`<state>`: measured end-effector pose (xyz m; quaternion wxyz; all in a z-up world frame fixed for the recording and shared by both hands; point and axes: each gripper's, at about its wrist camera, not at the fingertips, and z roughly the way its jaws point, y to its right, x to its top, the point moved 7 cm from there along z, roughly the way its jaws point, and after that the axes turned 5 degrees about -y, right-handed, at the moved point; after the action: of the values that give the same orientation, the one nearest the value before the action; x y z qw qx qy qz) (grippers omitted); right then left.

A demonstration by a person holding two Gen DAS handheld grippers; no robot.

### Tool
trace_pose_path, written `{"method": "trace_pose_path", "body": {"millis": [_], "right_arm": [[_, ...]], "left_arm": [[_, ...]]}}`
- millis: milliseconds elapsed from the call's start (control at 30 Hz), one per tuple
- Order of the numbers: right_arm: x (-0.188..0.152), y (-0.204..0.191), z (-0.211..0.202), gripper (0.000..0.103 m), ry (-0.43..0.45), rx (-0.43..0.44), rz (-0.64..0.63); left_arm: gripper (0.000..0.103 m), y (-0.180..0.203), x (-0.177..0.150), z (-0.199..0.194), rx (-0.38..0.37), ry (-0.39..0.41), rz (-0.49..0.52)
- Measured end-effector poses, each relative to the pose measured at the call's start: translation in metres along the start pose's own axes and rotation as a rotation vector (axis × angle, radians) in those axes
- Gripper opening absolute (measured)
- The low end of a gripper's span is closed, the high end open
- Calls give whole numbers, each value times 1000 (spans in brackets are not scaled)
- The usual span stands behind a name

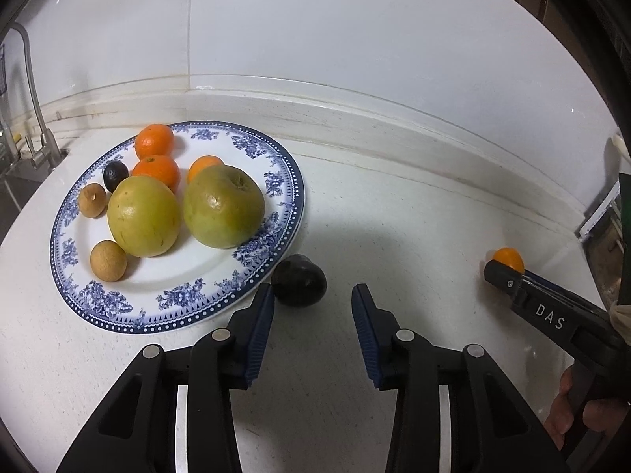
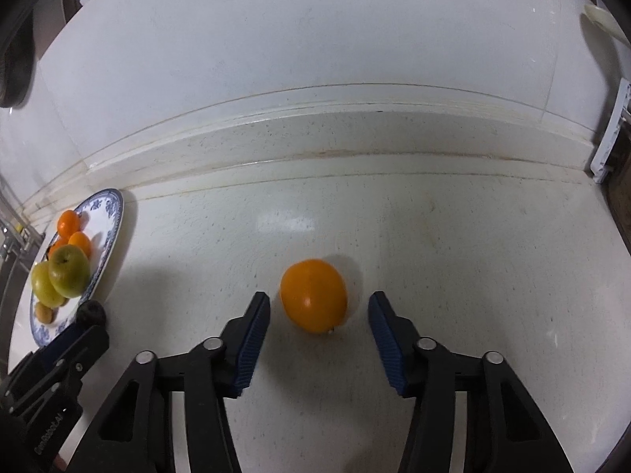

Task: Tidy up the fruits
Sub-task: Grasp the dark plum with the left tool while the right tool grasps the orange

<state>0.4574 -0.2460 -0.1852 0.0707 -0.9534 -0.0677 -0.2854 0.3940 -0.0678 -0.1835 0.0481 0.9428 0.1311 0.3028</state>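
While both wide apart: left hand-held gripper (image 1: pixel 312 298) nr dark fruit (image 1: pixel 299 280), right hand-held gripper (image 2: pixel 319 308) w/ orange (image 2: pixel 314 301) between.

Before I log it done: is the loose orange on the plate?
No, off it. The orange lies on the counter, between the open right tool's fingers.

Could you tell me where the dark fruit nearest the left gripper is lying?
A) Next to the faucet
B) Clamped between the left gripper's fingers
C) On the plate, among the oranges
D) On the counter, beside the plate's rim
D: the dark fruit lies on the counter against the plate rim, ahead of the open left gripper.
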Motion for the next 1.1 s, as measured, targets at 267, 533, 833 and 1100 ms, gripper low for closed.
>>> {"method": "trace_pose_path", "body": {"millis": [267,533,833,1100], "right_arm": [[-6,-6,-9,35,10,18,-14],[-23,-29,-37,35,38,67,-56],[-34,-52,-59,35,64,109,-66],[-43,-66,-75,35,80,127,-65]], "left_arm": [[30,-5,1,2,13,5,14],[26,-9,-2,-1,-13,2,33],[26,-2,-12,-14,-92,5,68],[26,1,-16,-39,-128,26,149]]}}
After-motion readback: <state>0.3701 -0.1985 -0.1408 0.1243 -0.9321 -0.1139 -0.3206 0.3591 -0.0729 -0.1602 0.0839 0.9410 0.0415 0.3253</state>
